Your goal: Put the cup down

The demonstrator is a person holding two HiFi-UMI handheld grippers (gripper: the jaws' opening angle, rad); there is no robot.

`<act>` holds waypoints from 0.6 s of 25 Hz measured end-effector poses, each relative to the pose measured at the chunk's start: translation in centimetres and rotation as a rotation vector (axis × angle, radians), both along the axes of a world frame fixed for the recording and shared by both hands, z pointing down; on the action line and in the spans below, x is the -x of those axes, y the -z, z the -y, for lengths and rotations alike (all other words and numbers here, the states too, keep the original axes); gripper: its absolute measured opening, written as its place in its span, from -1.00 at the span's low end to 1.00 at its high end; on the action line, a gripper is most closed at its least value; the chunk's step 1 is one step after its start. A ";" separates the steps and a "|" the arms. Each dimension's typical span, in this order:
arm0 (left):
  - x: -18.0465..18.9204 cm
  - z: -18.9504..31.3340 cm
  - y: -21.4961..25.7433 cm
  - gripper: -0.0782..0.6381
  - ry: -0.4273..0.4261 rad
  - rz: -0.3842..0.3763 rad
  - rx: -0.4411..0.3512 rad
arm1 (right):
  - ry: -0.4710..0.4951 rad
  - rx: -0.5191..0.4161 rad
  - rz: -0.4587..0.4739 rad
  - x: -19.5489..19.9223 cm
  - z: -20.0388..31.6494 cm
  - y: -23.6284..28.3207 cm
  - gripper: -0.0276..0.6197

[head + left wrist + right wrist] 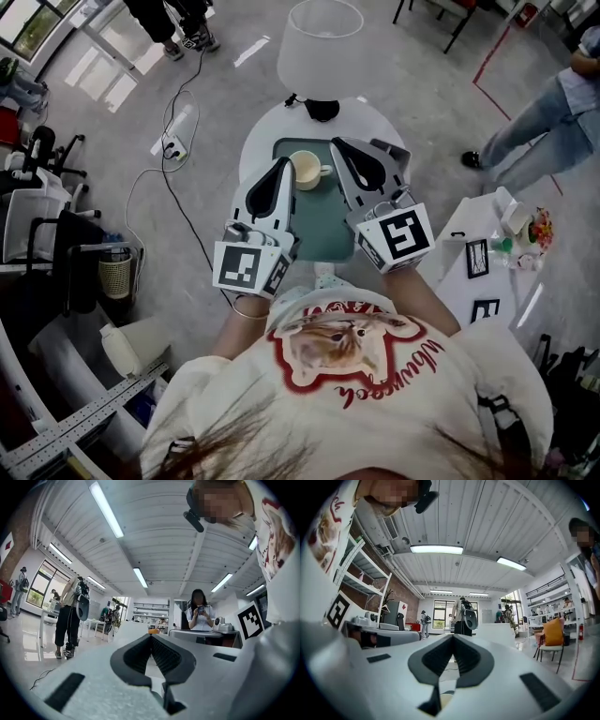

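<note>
A cream cup with its handle to the right stands upright on a green mat on the small white round table. My left gripper is just left of the cup and my right gripper just right of it. Both hover with nothing held and are apart from the cup. In the left gripper view the jaws meet at their tips, and in the right gripper view the jaws meet too. Both gripper views look out level into the room, and the cup does not show in them.
A white lampshade-like cylinder and a dark object stand at the table's far side. A side table with small items is at the right, and a person in jeans stands beyond it. Cables lie on the floor at left.
</note>
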State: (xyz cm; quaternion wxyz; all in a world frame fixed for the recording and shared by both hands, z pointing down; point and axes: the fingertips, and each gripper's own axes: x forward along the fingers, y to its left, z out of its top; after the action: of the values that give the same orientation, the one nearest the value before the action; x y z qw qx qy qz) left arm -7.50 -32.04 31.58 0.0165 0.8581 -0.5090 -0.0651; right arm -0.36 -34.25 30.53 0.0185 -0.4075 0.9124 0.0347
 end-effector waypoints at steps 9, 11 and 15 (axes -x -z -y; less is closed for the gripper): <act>1.1 -4.8 -0.2 -0.74 0.011 -0.032 0.009 | -0.005 0.031 -0.015 0.6 -4.5 -1.0 -0.83; 1.5 -6.3 -0.1 -0.74 0.008 -0.029 0.005 | -0.010 0.029 -0.007 1.0 -5.9 -0.8 -0.83; 2.5 -9.9 0.4 -0.74 0.010 -0.023 -0.004 | -0.011 0.020 0.007 1.9 -9.5 -0.1 -0.83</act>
State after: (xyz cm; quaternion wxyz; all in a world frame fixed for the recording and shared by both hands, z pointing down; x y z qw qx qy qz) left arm -9.95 -22.17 31.14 0.0203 0.8548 -0.5129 -0.0763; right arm -2.22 -24.73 30.58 0.0175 -0.4129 0.9103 0.0244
